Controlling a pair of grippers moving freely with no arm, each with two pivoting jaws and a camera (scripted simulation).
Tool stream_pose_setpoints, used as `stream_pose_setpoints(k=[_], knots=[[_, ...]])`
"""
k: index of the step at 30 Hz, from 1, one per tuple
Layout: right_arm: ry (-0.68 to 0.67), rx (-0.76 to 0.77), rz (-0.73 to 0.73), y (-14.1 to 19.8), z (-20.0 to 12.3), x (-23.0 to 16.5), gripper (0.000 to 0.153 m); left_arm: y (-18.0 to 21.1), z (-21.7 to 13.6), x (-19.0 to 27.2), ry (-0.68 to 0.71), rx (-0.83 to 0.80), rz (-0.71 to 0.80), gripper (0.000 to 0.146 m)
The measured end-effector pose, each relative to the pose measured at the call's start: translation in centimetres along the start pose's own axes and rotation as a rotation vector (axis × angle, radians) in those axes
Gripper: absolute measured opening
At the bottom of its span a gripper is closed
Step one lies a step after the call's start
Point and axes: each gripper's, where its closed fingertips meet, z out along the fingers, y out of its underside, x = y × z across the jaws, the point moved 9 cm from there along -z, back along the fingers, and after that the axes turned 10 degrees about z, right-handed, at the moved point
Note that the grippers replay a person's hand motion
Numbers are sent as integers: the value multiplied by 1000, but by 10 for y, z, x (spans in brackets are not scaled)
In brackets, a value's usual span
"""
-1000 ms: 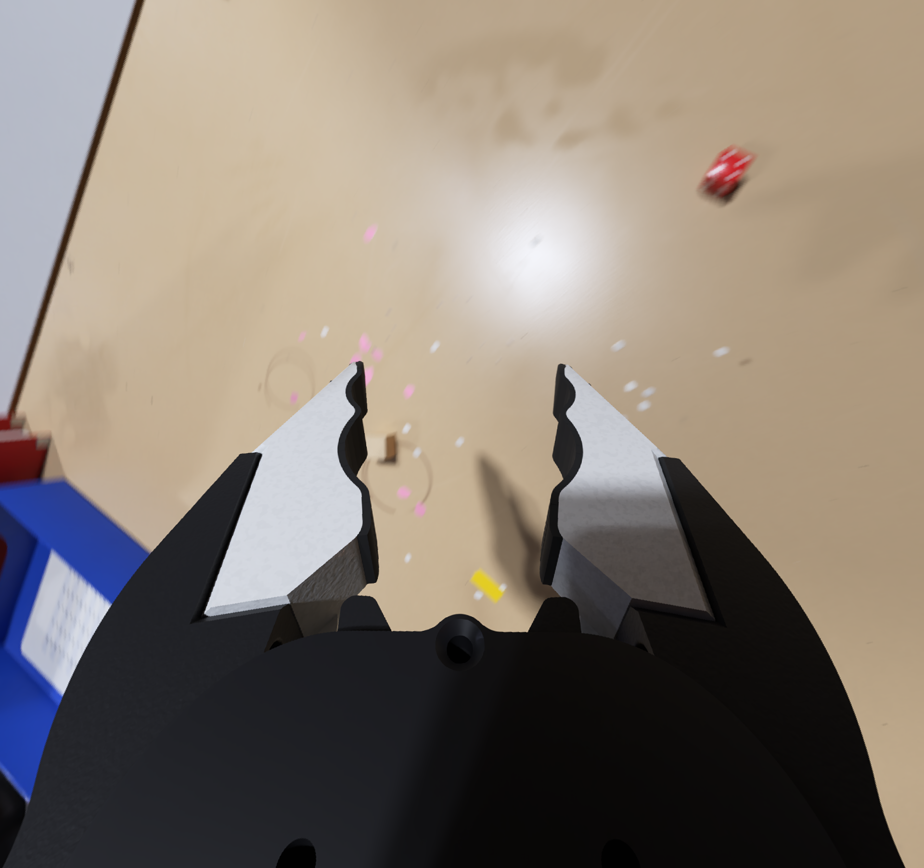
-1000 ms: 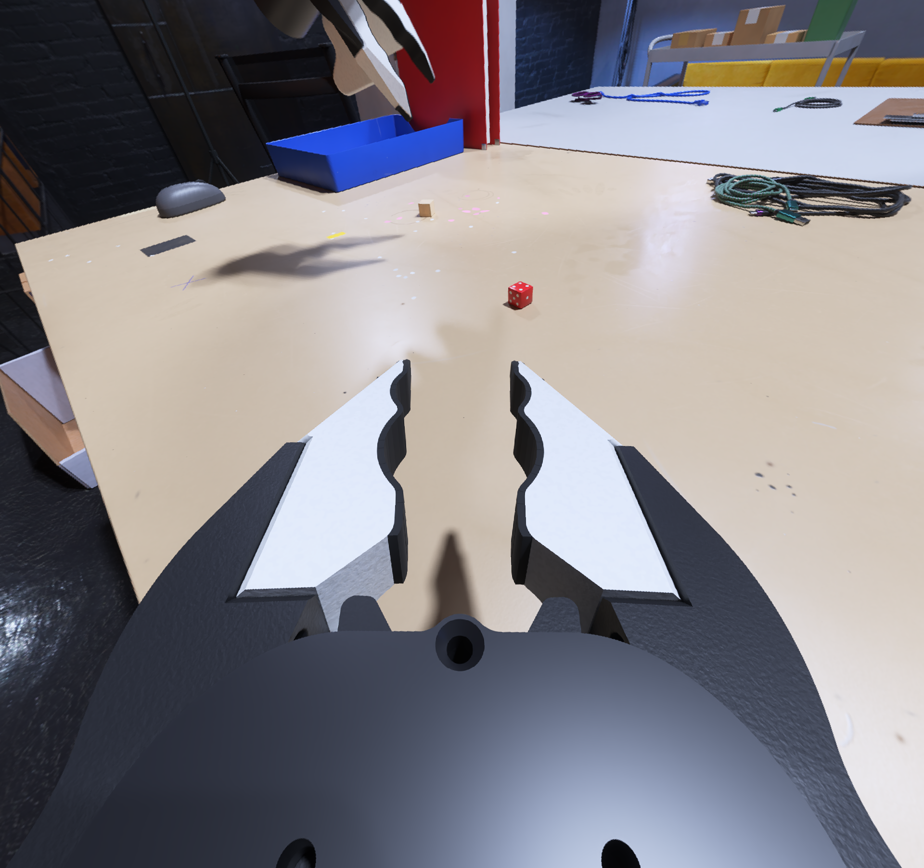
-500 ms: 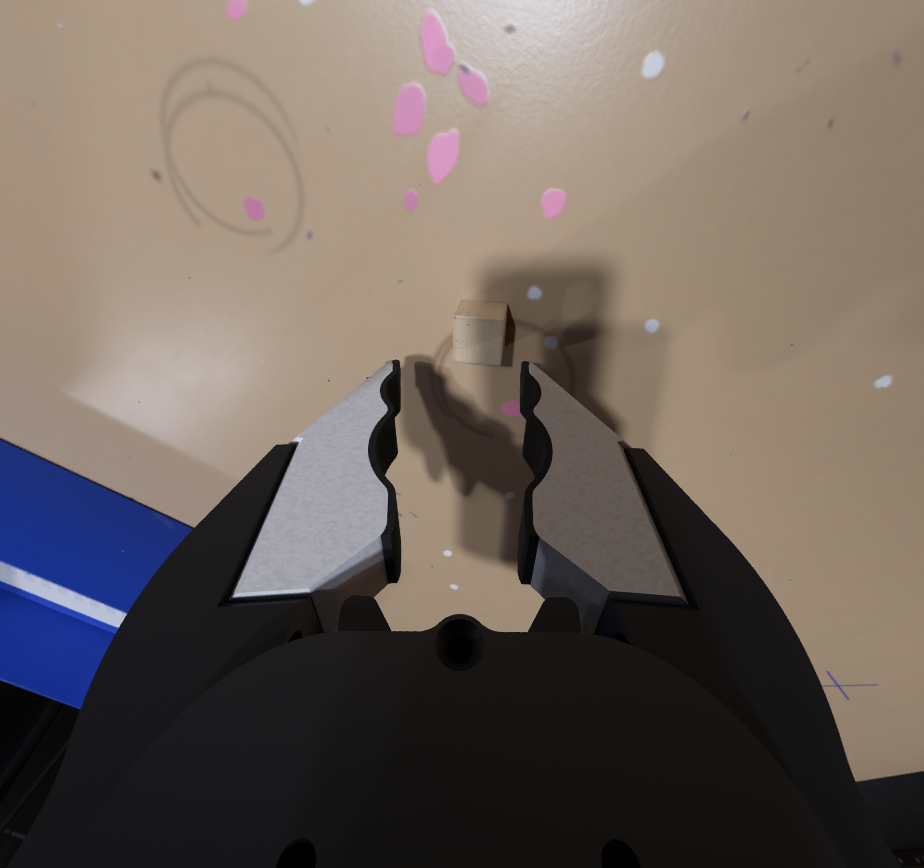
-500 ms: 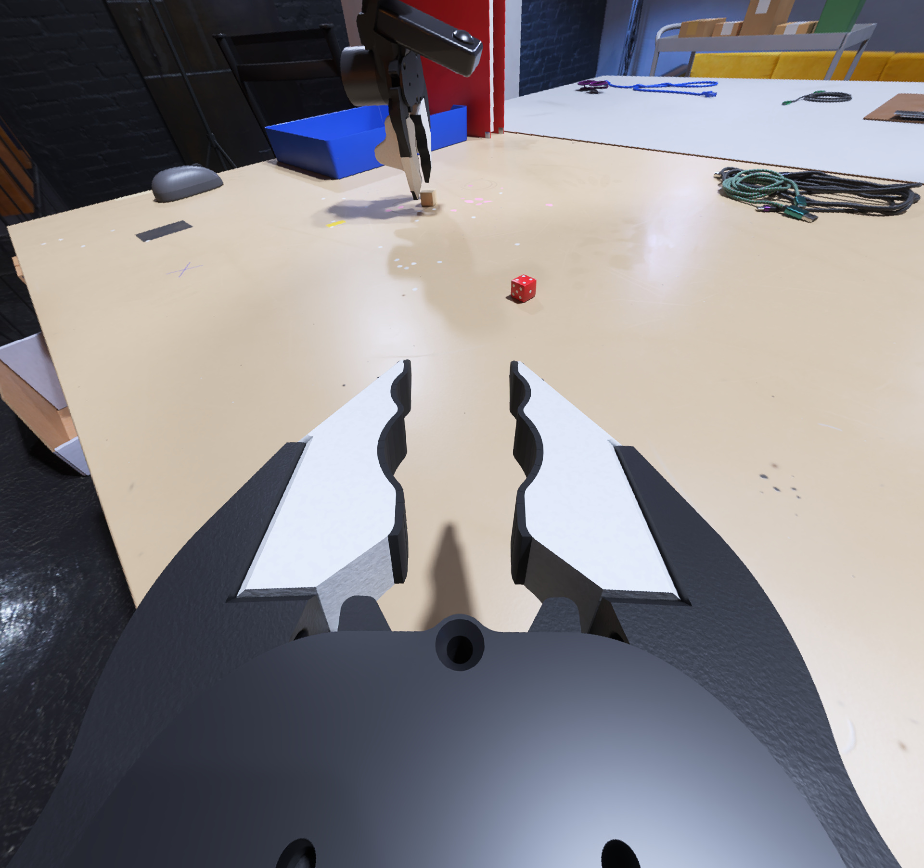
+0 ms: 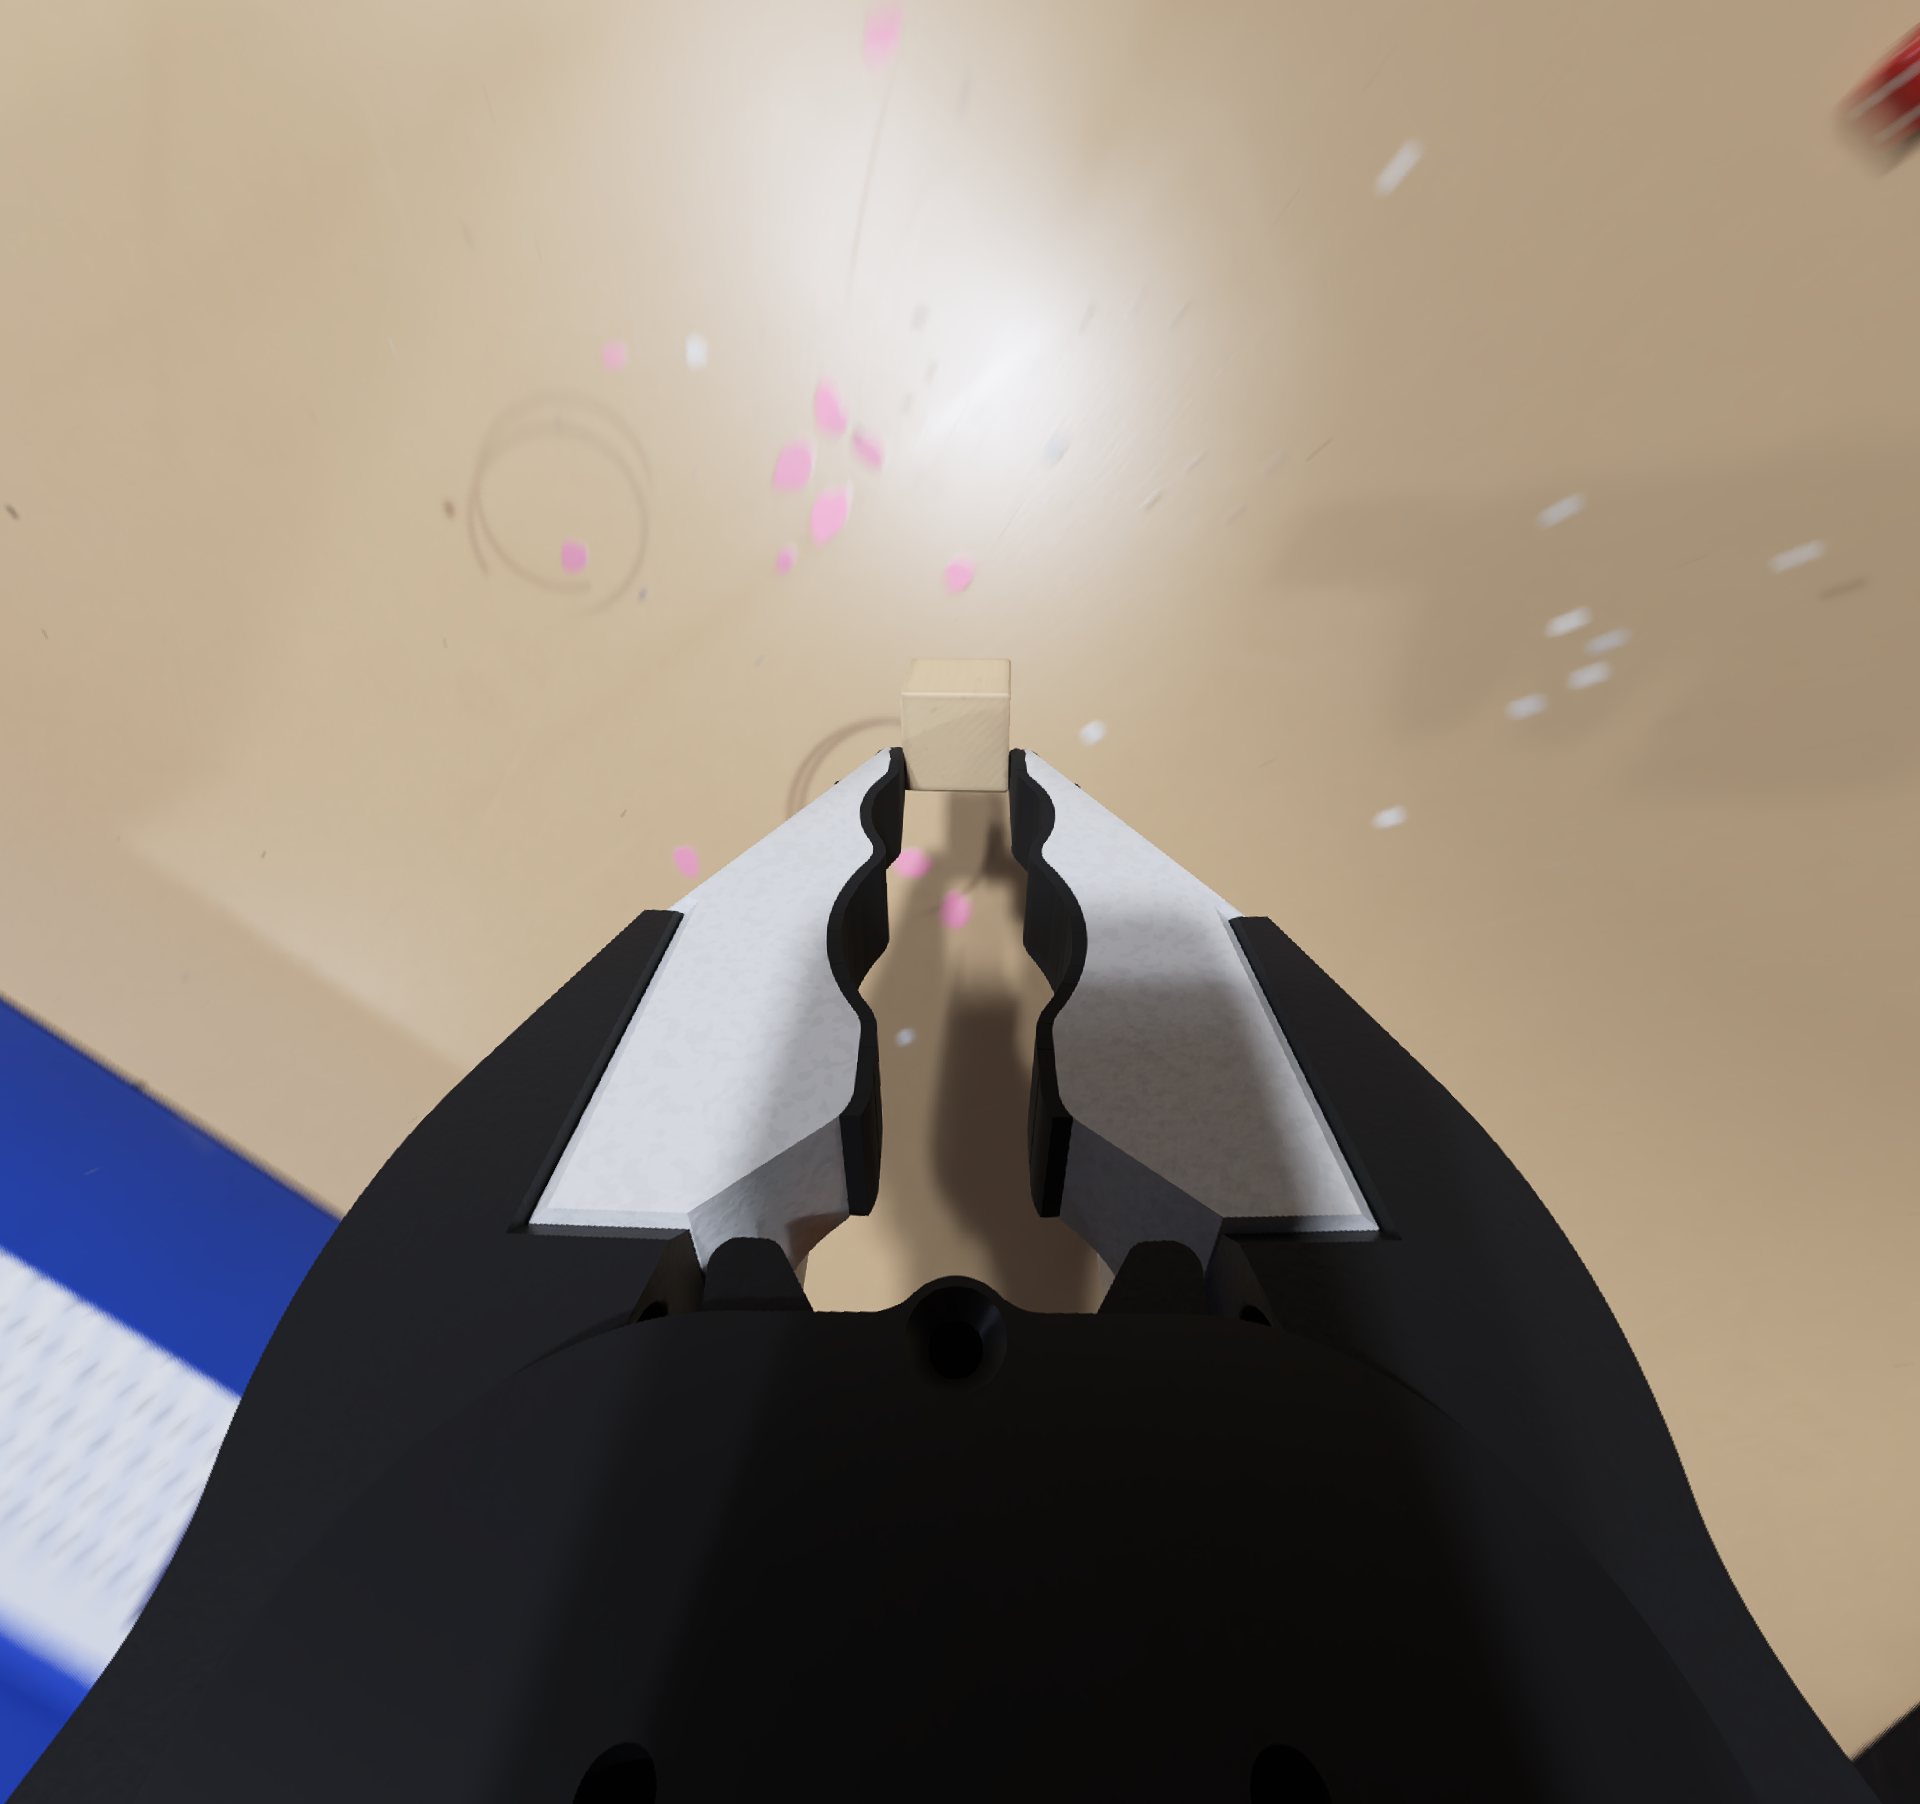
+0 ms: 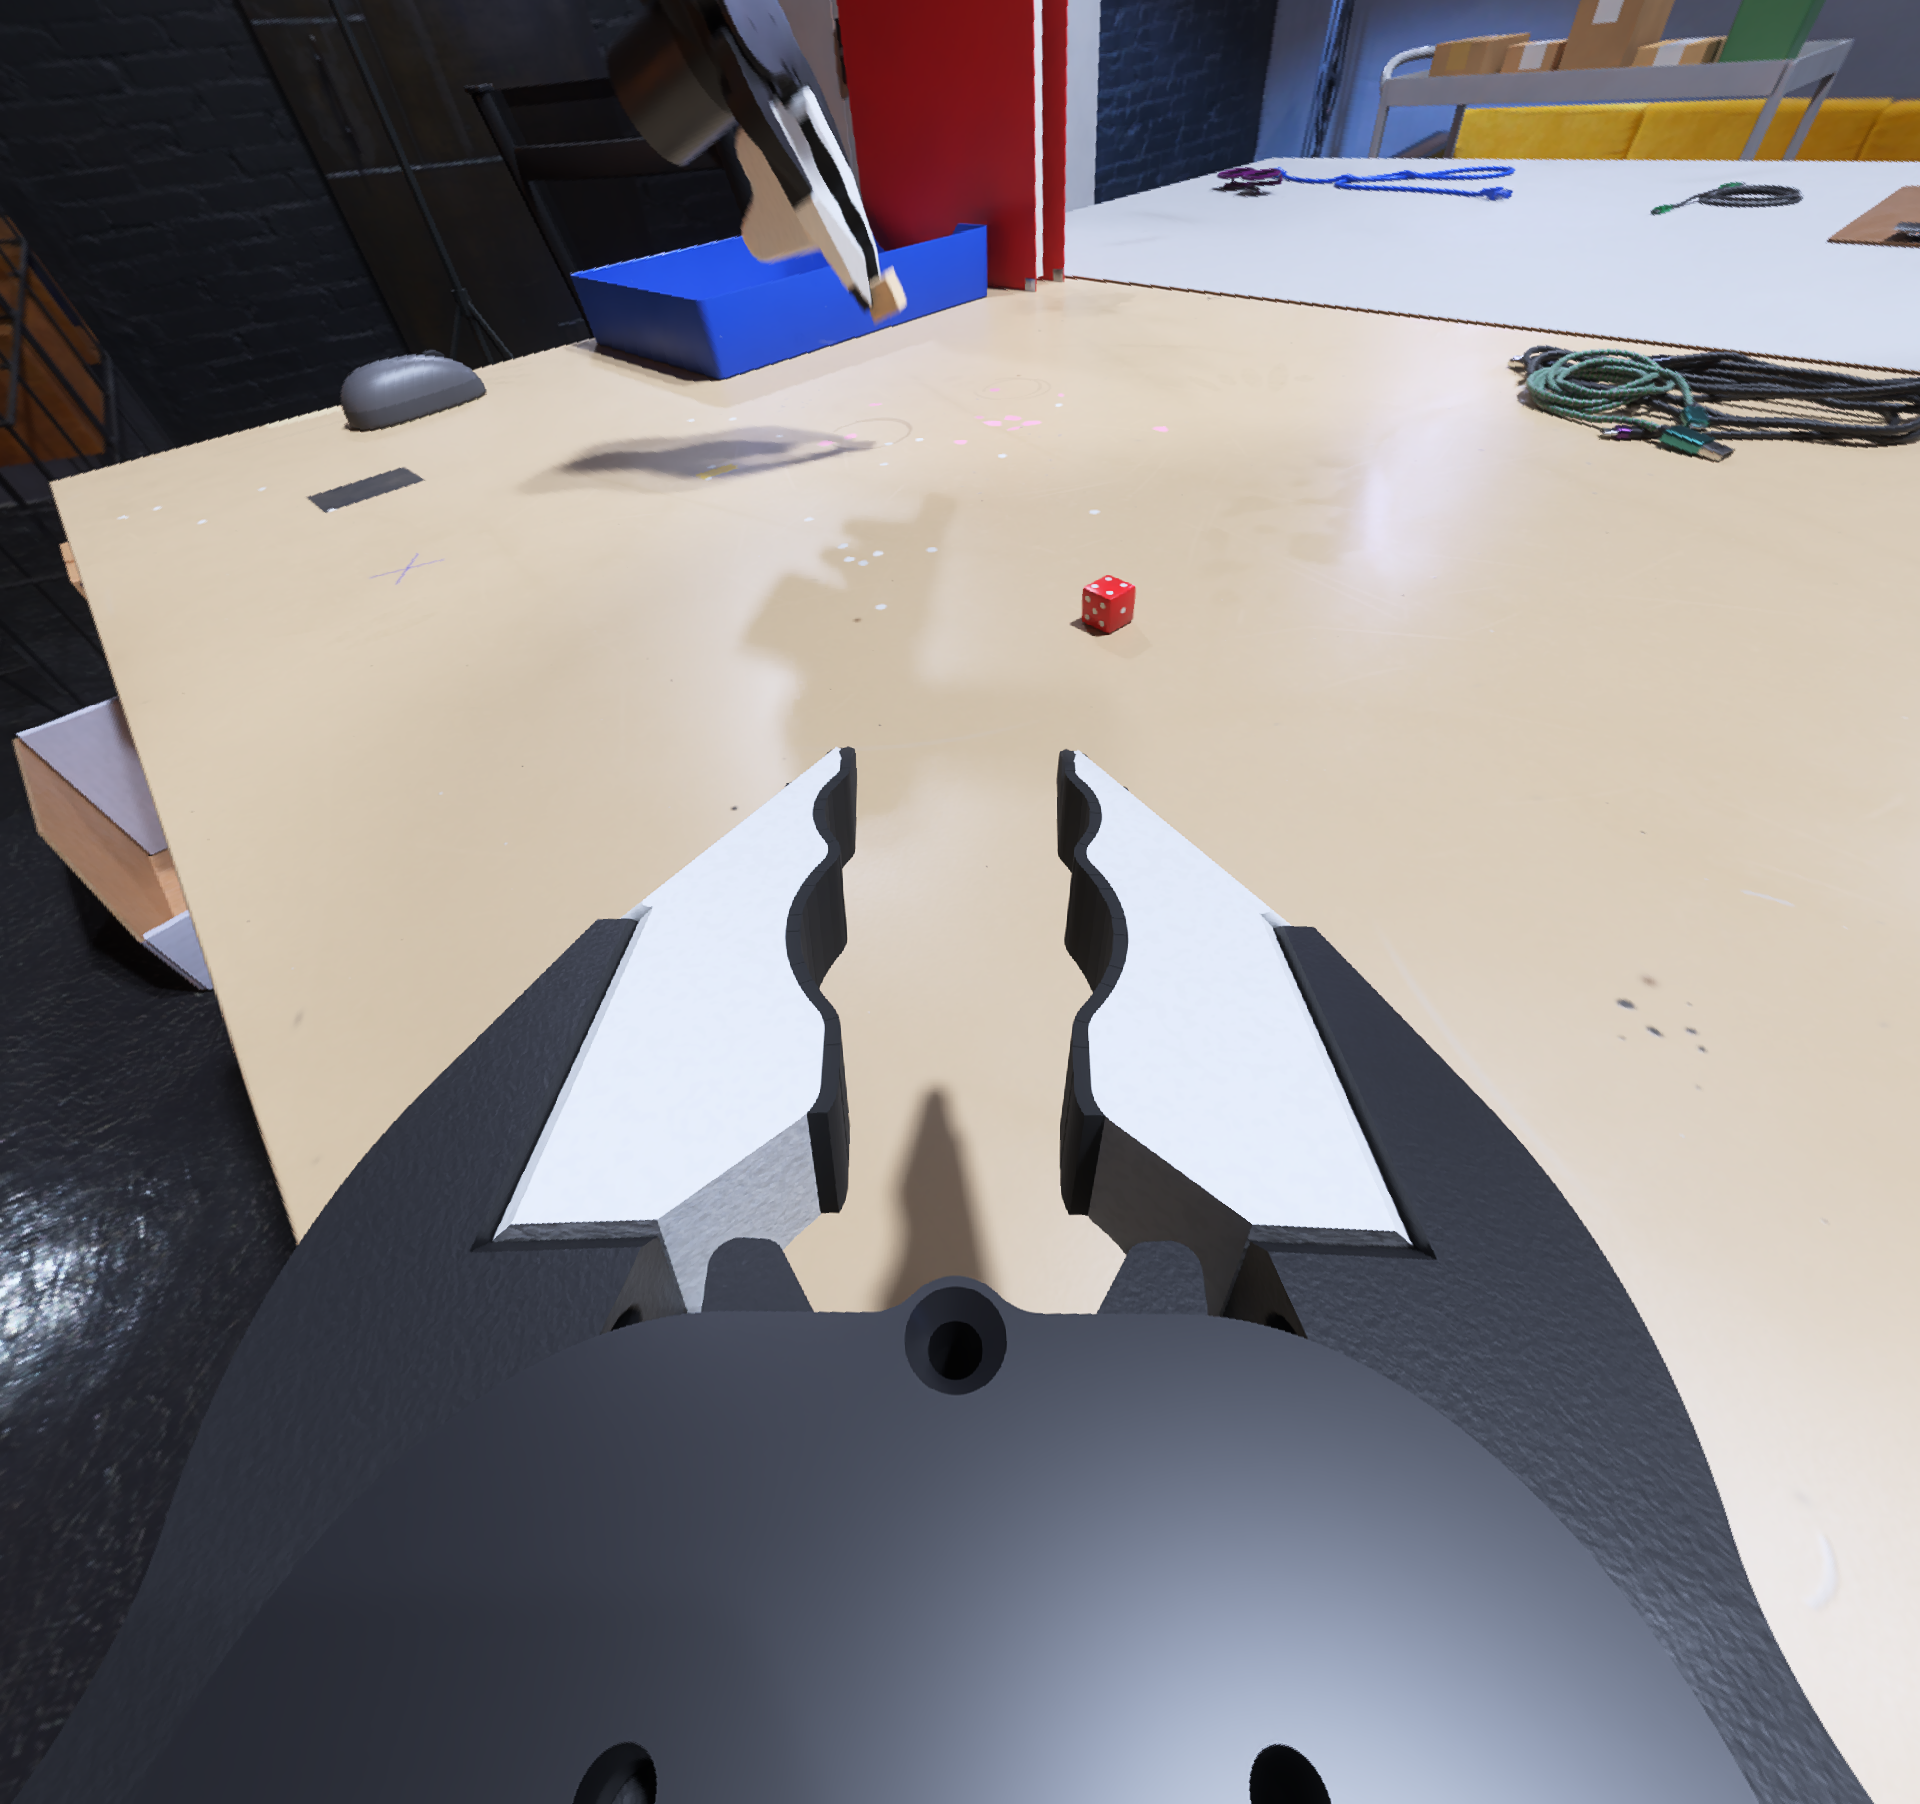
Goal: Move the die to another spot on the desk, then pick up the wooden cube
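Note:
My left gripper (image 5: 956,767) is shut on the pale wooden cube (image 5: 956,724), which sticks out past its fingertips, held well above the tan desk (image 5: 312,196). In the right wrist view the left gripper (image 6: 868,284) hangs in the air at the far left with the cube (image 6: 888,292) at its tip, above its shadow. The red die (image 6: 1108,603) with white dots sits on the desk ahead of my right gripper (image 6: 956,767), which is open and empty low over the near desk. The die shows blurred at the left wrist view's top right edge (image 5: 1886,97).
A blue bin (image 6: 779,300) and a red panel (image 6: 935,71) stand at the desk's far edge. A grey mouse-like object (image 6: 410,388) and a dark strip (image 6: 366,489) lie far left. Coiled cables (image 6: 1704,398) lie far right. The desk's left edge (image 6: 187,871) drops to the floor.
My left gripper closed on the wooden cube and lifted it off the desk, tilting as it rose. The right gripper and the die stayed put.

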Motion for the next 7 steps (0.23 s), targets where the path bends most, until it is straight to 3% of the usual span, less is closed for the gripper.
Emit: stream_pose_setpoints(k=[4,7], knots=[[-27,-10,-9,-2,11,-4,37,-2,-59,32,70,449,-64,20],[-89,-30,1,-11,30,-5,35,-13,-82,67,151,699,-89,20]])
